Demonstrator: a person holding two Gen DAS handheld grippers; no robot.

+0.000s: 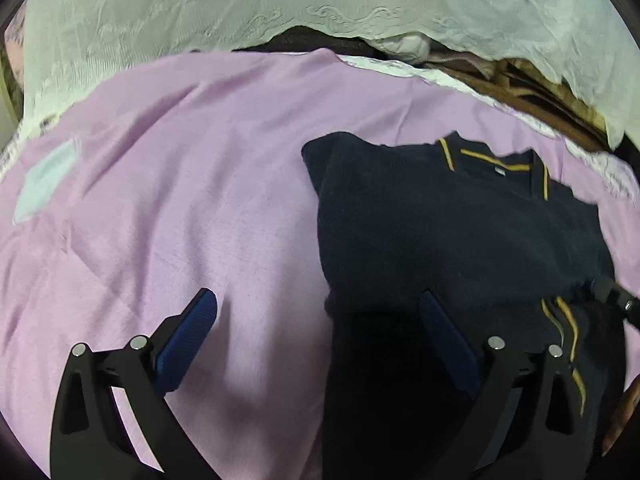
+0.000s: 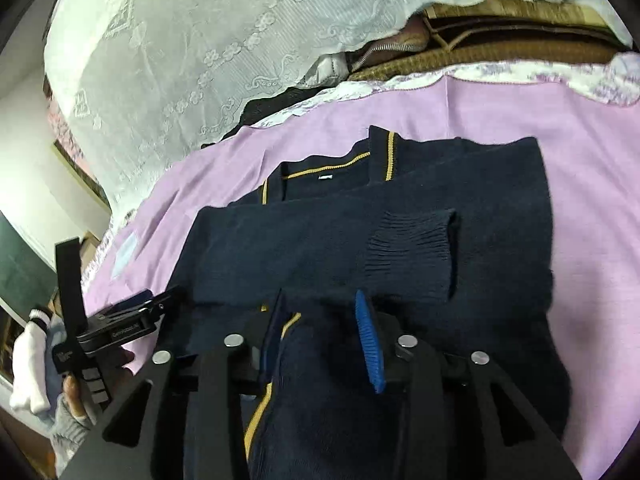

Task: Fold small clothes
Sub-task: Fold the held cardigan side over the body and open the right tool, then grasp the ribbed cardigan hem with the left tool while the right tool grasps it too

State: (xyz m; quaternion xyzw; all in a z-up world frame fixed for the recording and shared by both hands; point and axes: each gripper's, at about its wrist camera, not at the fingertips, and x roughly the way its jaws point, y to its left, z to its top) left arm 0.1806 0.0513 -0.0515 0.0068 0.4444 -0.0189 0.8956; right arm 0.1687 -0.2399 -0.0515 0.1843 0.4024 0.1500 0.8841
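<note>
We see a navy knit sweater point(image 2: 400, 240) lying on a lilac sheet point(image 1: 180, 200), a smooth, faintly creased cotton that covers the surface. The sweater is soft and dense, with a thin mustard stripe point(image 2: 328, 168) along its V-neck collar and a small white label inside the neck. One sleeve is folded across the body, and its ribbed cuff point(image 2: 416, 256) sits just ahead of our right gripper point(image 2: 320, 336), slightly to the right.

The right gripper has its ridged blue pads narrowed on a bunched fold of the sweater's lower edge, the knit filling the gap between them. The left gripper point(image 1: 316, 336) stands wide with nothing between its pads: its left pad hangs over bare sheet, its right pad over the sweater's left edge.

Beyond both grippers hangs a white lace curtain point(image 1: 320, 0), sheer and embroidered with scrolls and flowers. A woven brown mat point(image 2: 500, 44) lies beyond the sheet's far edge, ahead and right of the right gripper.
</note>
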